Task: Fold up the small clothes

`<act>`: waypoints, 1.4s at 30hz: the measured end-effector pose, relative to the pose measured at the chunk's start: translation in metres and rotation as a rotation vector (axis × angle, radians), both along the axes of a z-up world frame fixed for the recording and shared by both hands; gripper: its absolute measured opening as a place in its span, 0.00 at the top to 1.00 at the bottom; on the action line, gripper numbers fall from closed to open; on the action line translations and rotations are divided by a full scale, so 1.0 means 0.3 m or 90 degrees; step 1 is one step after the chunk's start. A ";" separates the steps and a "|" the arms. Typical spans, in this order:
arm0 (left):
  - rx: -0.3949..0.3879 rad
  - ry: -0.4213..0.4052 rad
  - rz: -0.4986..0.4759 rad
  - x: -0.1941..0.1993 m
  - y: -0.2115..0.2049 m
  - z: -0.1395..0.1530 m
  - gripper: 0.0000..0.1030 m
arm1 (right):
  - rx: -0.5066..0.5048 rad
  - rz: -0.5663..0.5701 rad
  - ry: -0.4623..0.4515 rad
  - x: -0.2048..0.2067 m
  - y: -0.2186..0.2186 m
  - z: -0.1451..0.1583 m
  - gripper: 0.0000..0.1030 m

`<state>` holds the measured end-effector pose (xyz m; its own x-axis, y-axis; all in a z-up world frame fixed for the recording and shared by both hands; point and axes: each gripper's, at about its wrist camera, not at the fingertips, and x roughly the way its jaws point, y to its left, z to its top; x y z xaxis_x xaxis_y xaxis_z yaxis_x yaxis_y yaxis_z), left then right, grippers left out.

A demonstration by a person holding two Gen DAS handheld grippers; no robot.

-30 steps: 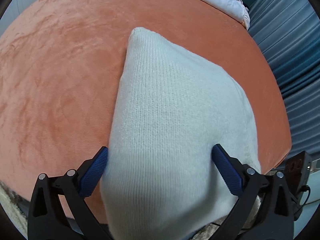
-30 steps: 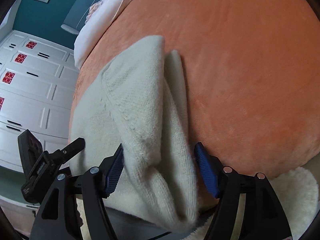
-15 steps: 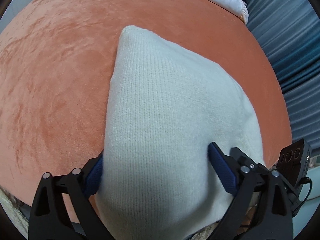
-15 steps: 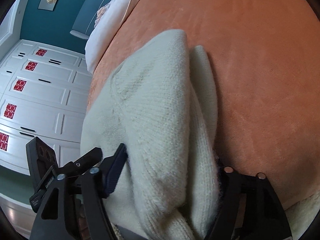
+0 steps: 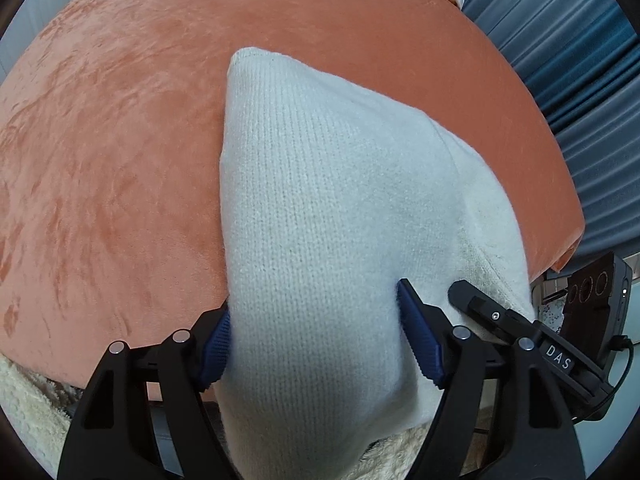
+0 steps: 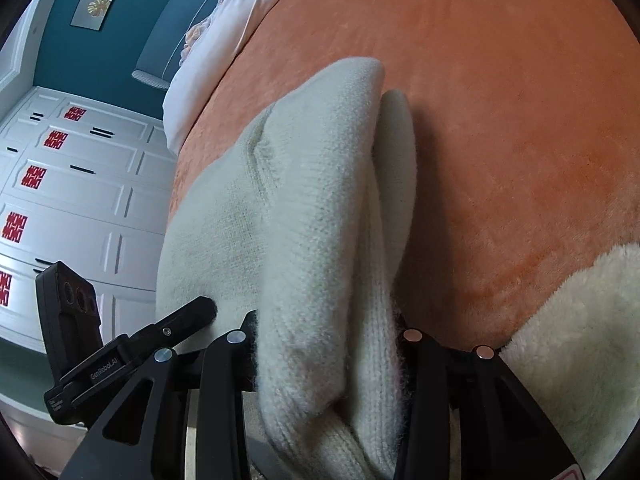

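Both the left gripper (image 5: 316, 344) and right gripper (image 6: 326, 344) have just been closing onto the sweater (image 5: 340, 208).

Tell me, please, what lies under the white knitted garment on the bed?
The orange blanket shows all around the white knitted garment and evidently runs beneath it. Whether anything else lies under it cannot be seen; the knit covers that.

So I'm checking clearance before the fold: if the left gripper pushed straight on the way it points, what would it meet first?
Most likely the cream knit garment that the left gripper has been closing around, then the orange bed cover beneath.
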<state>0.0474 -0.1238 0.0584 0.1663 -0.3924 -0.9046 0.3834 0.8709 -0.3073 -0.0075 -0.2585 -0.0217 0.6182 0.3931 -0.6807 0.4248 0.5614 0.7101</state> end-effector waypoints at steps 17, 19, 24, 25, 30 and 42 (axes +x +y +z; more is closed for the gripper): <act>-0.044 -0.052 -0.019 -0.048 0.090 0.165 0.37 | -0.105 0.018 -0.061 -0.054 0.116 0.245 0.65; -0.059 -0.066 -0.022 -0.059 0.096 0.205 0.37 | -0.128 0.016 -0.078 -0.070 0.128 0.296 0.65; -0.100 -0.122 -0.027 -0.092 0.133 0.339 0.37 | -0.191 0.013 -0.137 -0.106 0.172 0.450 0.65; -0.110 -0.131 -0.026 -0.098 0.147 0.368 0.37 | -0.203 0.014 -0.151 -0.111 0.181 0.483 0.65; -0.159 -0.199 -0.026 -0.133 0.236 0.537 0.37 | -0.261 0.021 -0.229 -0.136 0.244 0.651 0.65; -0.169 -0.368 0.029 -0.101 0.540 0.698 0.23 | -0.259 0.110 -0.389 0.014 0.384 0.800 0.58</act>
